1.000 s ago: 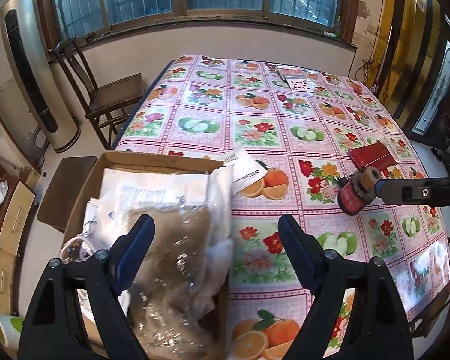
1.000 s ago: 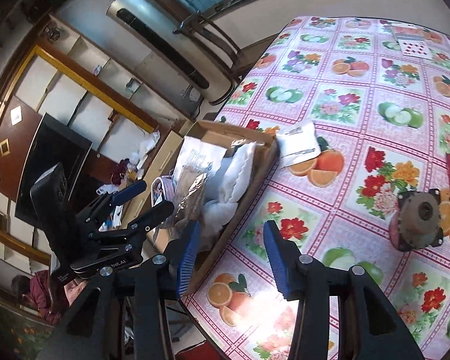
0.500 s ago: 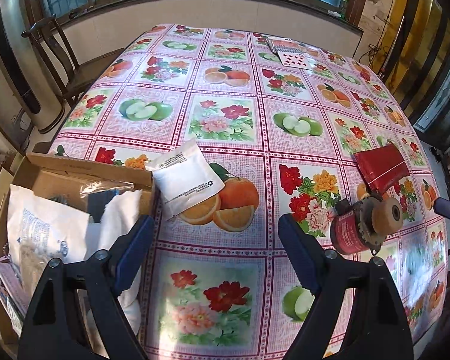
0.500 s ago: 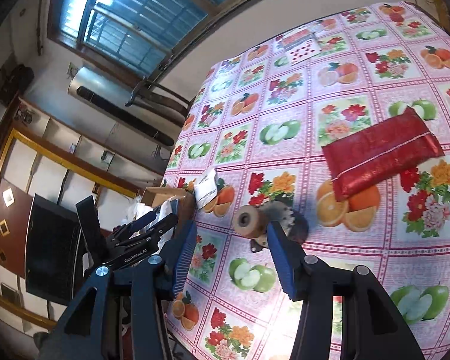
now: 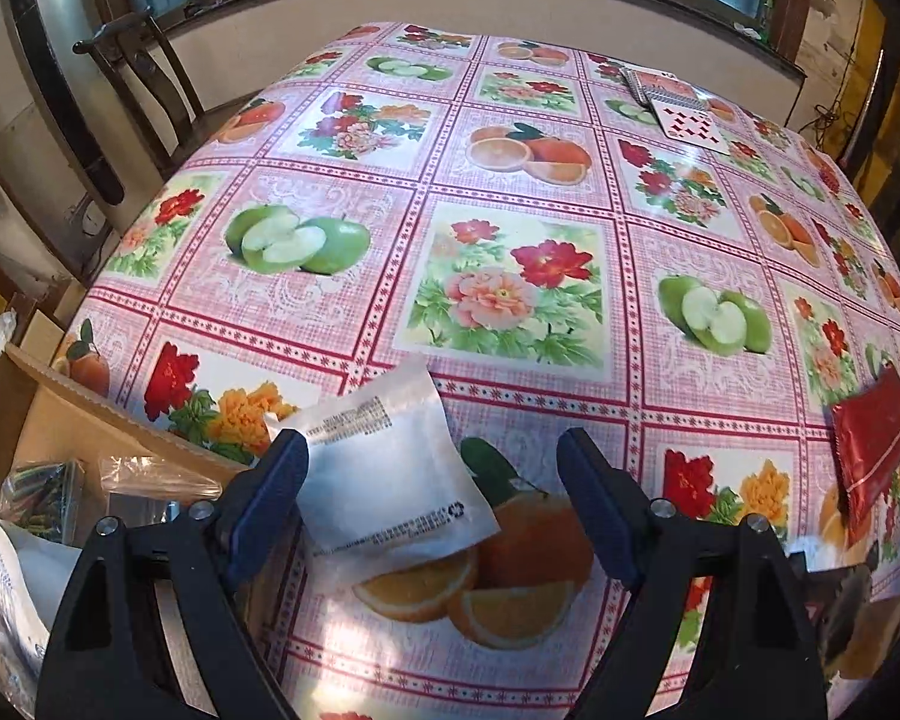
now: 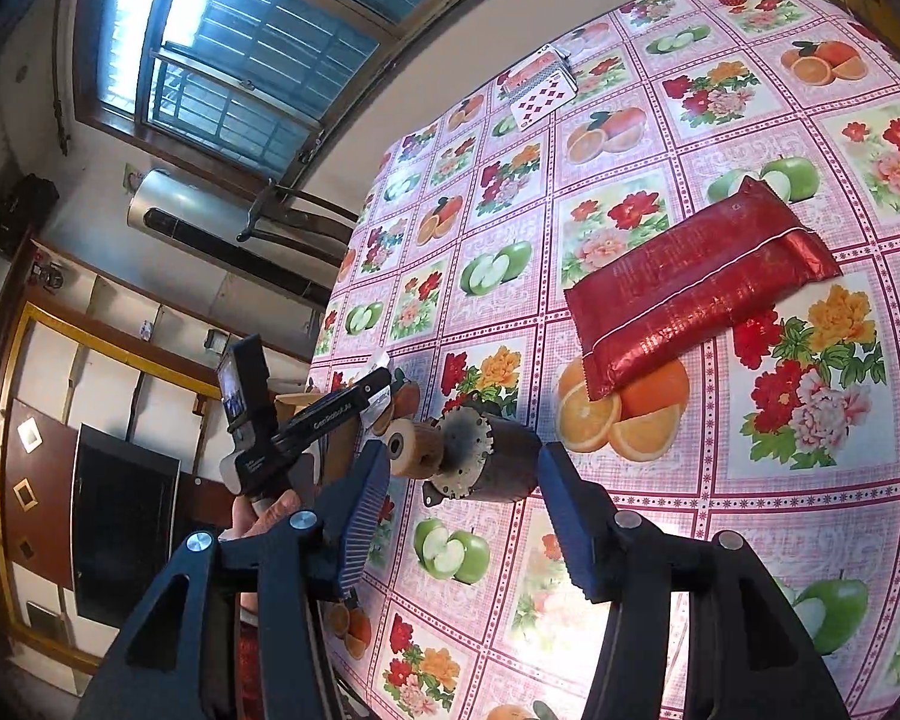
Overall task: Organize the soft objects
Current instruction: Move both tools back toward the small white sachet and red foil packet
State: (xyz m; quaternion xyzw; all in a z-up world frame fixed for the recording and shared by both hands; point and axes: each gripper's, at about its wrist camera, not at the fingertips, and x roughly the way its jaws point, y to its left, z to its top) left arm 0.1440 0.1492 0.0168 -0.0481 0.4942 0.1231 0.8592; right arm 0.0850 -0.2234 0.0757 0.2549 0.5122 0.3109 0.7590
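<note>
Fruit-and-flower oilcloth covers the table [image 5: 510, 192], which stands under a barred window. Both pairs of jaws stand spread and hold nothing.

Between the fingers of the left gripper [image 5: 432, 498] lies a white soft pouch [image 5: 390, 480], flat on the cloth near the table's left edge, its near corner close against the left finger; whether they touch I cannot tell. Just left of it, at that edge, sits an open cardboard box [image 5: 60, 414] with plastic-wrapped packets already inside, so part of the sorting looks done.

The right gripper [image 6: 459, 498] frames a small motor-like part [image 6: 480, 462] with a wooden spool end, lying on its side on the cloth between the open fingers but not gripped. Beyond it, toward the table's right side, a red foil packet [image 6: 696, 288] lies flat. A fan of playing cards [image 6: 540, 90] rests near the far edge, well apart from everything else.

My judgement: the task is midway. The white pouch and the red packet remain outside the box, and the pouch, already lined up in the left jaws, seems the likely next pick.
</note>
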